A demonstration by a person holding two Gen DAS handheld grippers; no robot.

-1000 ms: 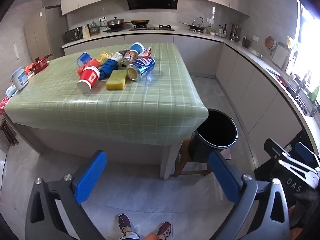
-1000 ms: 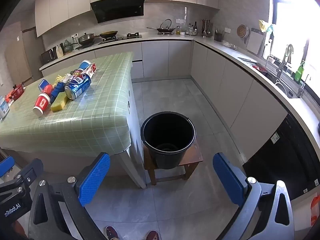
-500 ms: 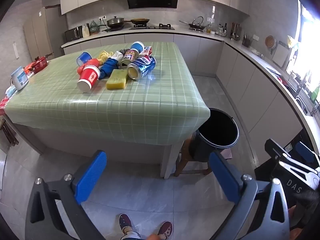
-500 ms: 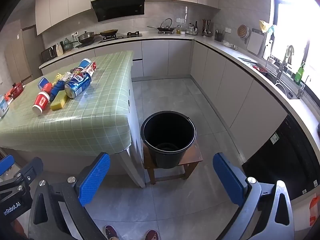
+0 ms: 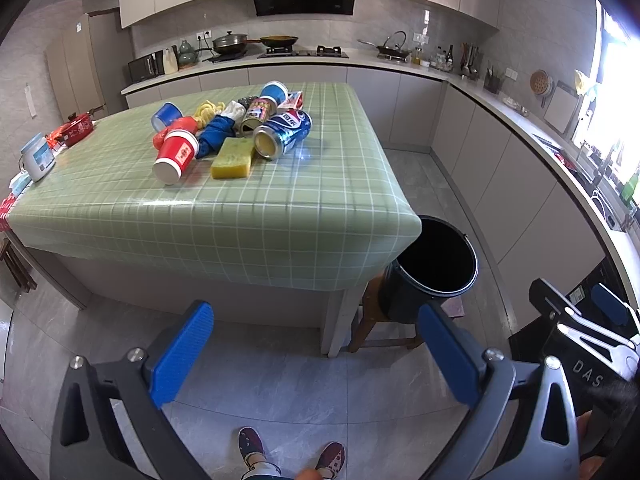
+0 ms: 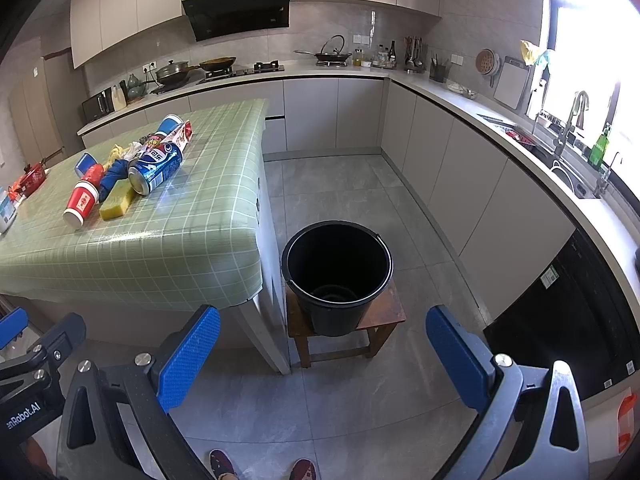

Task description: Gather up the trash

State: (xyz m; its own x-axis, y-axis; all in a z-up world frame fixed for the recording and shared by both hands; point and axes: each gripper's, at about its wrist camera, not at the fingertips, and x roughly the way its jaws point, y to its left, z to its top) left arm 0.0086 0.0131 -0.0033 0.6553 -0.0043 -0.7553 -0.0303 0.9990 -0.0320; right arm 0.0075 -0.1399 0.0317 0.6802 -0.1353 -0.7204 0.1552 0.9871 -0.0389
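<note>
Nearby, crumpled trash heap tops glossy checked tablecloth; round bucket.

we see: green checked table | wooden stool | stove w/ pans | sink, faucet | grey floor

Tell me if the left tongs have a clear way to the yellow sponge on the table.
Probably yes. The left tongs are open and empty, and the sponge lies at the near edge of the pile with only bare tablecloth before it.
</note>
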